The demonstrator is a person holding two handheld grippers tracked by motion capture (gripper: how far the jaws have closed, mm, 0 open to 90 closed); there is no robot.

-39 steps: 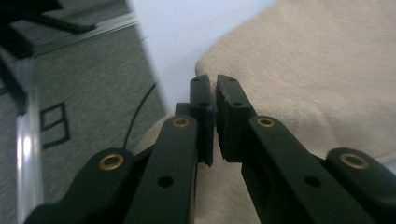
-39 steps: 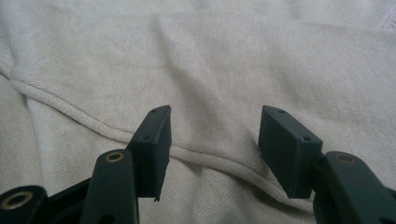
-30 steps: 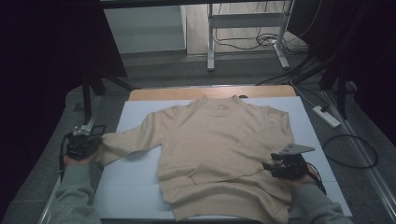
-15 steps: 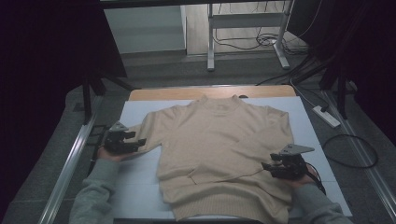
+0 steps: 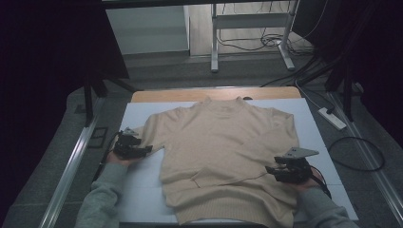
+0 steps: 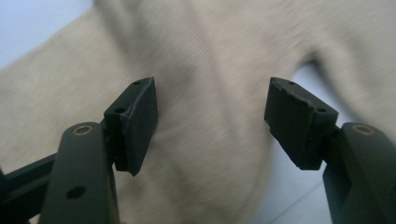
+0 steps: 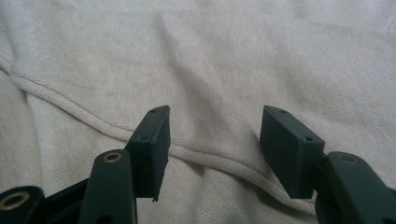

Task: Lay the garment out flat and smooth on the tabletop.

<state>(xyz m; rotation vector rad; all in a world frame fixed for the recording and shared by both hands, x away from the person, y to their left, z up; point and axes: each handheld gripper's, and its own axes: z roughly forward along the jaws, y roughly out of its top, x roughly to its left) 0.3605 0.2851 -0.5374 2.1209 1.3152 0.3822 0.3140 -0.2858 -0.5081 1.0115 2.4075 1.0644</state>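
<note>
Soft ribbed beige sweater [image 5: 223,156] flat on smooth white board [image 5: 138,118]; left gripper [image 5: 148,150] just opened, empty; right gripper [image 5: 271,170] wide, empty.

The left gripper [image 5: 142,150] hangs near the table's left edge, its jaws just opened wide with nothing gripped. The right gripper [image 5: 272,170], near the front right corner, points left with jaws apart. Both forearms enter from the front edge.

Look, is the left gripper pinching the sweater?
No, the left gripper has its fingers wide apart, with the sweater lying loose behind them.
</note>
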